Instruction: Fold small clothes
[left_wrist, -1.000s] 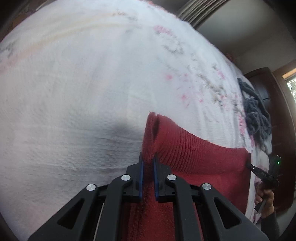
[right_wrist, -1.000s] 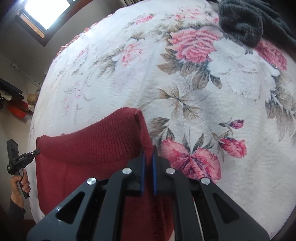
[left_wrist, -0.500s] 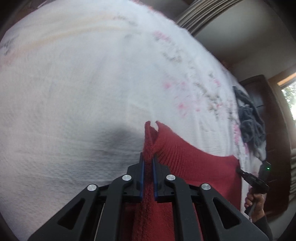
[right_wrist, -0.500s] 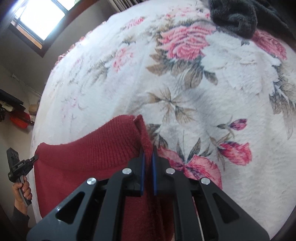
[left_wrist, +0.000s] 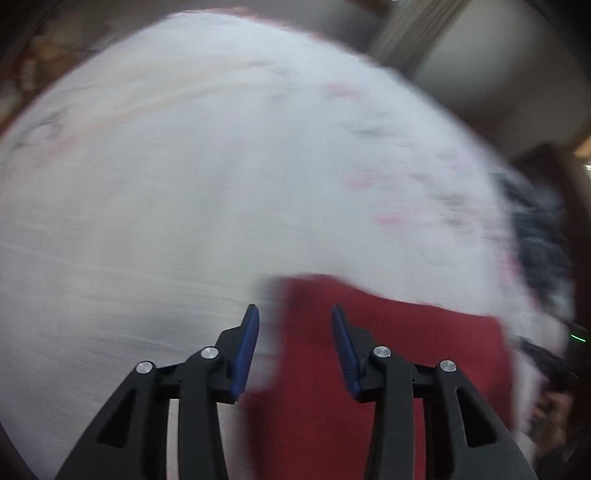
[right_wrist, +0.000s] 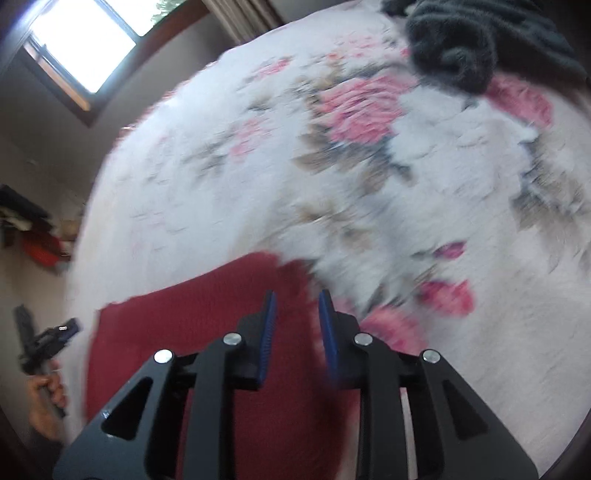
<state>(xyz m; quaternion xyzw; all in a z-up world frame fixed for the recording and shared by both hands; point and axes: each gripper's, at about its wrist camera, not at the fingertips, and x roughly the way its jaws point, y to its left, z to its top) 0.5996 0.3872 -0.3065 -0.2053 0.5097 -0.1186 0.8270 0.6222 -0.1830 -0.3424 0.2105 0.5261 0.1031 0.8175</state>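
Left wrist: left tongs (left_wrist: 294, 314) spread, empty, above red knit (left_wrist: 399, 350); right tongs (right_wrist: 295, 299) likewise, bedspread (right_wrist: 369, 184) beneath.

Window (right_wrist: 79, 48) daylight; both fisheye views motion-blurred.

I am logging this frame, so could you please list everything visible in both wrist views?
red knitted garment: one, dark red, lying on the bedspread, below both grippers.
dark clothes pile: one, charcoal grey, far corner of the bedspread.
floral bedspread: one, white with pink roses, covers the bed.
window: one, bright, upper left wall.
left gripper: one, black with blue pads, jaws open.
right gripper: one, same colours, jaws open.
hand: one, gripping the left handle.
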